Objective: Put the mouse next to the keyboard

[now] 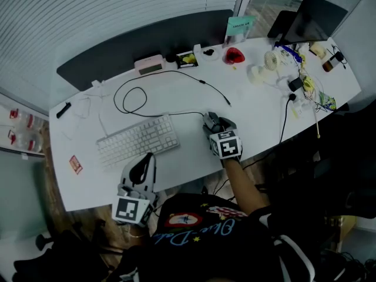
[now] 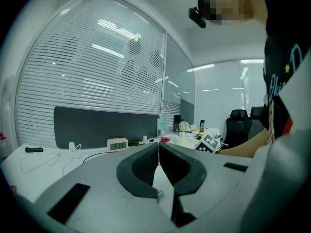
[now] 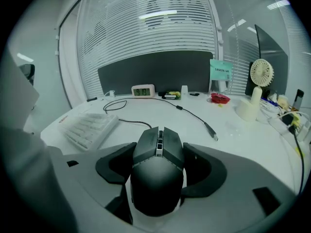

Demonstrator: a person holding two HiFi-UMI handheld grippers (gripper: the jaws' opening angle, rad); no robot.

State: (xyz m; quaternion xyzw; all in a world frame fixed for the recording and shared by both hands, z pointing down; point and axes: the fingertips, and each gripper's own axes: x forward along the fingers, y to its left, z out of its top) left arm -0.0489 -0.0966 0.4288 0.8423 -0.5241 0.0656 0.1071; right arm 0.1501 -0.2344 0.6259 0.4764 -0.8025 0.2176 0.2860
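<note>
A dark grey wired mouse (image 3: 158, 171) sits between the jaws of my right gripper (image 3: 159, 152), whose pads press its two sides. From the head view, the mouse (image 1: 209, 119) and right gripper (image 1: 215, 126) are low over the white desk (image 1: 258, 119), a short way right of the white keyboard (image 1: 138, 140). The keyboard (image 3: 87, 125) lies to the left in the right gripper view. I cannot tell whether the mouse touches the desk. My left gripper (image 1: 141, 168) is at the desk's front edge below the keyboard. The left gripper (image 2: 158, 147) is shut with nothing in it.
The mouse's black cable (image 1: 176, 73) loops behind the keyboard and ends in a loose plug (image 1: 227, 103). A small clock (image 1: 149, 65), a red object (image 1: 234, 56), a fan (image 1: 271, 59) and tangled cables (image 1: 305, 90) fill the back and right. A black marker (image 1: 63, 109) lies far left.
</note>
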